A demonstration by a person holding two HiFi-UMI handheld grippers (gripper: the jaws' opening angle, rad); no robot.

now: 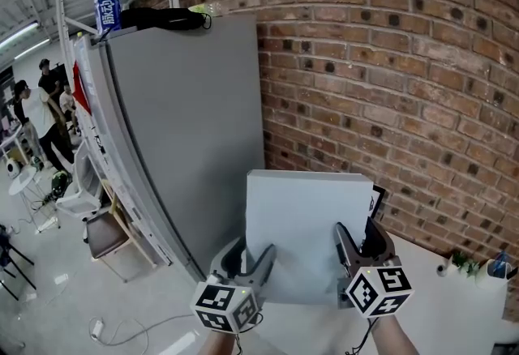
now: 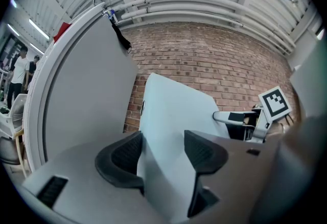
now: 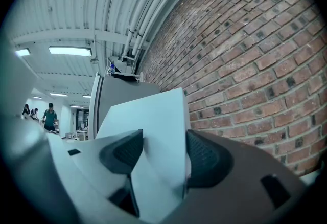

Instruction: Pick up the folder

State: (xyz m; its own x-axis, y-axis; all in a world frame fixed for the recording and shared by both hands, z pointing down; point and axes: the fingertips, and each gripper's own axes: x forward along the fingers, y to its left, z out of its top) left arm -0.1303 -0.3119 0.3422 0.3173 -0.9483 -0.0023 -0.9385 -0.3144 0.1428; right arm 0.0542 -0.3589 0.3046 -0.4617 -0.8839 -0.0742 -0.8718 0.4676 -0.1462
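Little is reading clearly here. A bottle [image 1: 107, 5] on top of the cabinet [image 1: 186, 126] is wearing a blue label with white characters, too small to make out. Small dark marks are running down the cabinet's front edge, also illegible. The left cube [image 1: 227, 306] and right cube [image 1: 377, 290] are showing black-and-white square markers, patterns only, carrying no letters or numbers.

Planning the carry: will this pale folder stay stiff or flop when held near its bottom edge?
Probably stiff: the folder stands upright and flat above the left gripper and right gripper, with no sag. Its smooth faces might slip in the grip. Held low, it could tip sideways.
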